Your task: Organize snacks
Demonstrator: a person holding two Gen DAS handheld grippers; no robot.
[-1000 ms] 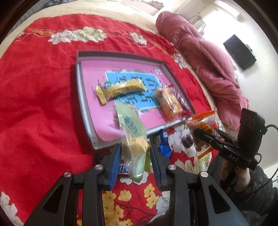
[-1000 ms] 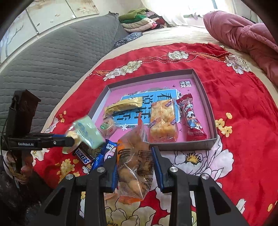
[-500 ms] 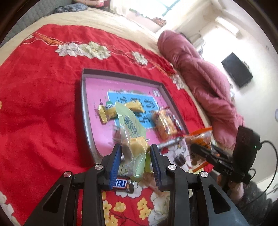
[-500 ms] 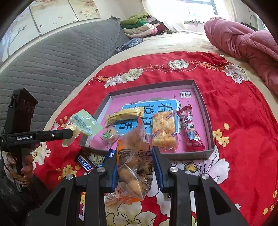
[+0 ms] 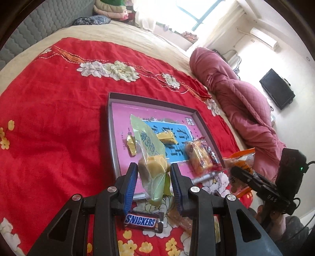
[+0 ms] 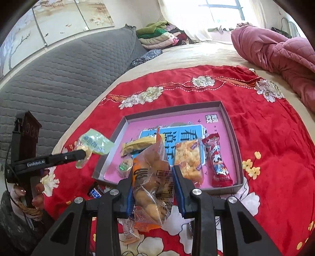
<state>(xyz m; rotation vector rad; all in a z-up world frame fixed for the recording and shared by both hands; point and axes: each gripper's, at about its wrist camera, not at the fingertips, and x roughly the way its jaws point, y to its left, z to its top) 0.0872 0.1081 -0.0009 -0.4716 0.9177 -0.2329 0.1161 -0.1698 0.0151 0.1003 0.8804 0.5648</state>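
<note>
**Snacks held above the tray's near edge**

Left gripper [image 5: 153, 177]: jaws narrowed onto a green-wrapped cake [image 5: 152, 155], held over the near-left corner of the pink tray [image 6: 235, 141]. Snickers bar [image 5: 142, 221]: on the red blanket [image 5: 55, 137], before that corner. Right gripper [image 6: 153, 183]: jaws clamped on an orange pastry bag [image 6: 151, 177], at the tray's near edge.

Sunlit bedroom: grey quilted headboard [image 6: 65, 74], bright window [image 5: 198, 9], wall television [image 5: 276, 88].
</note>
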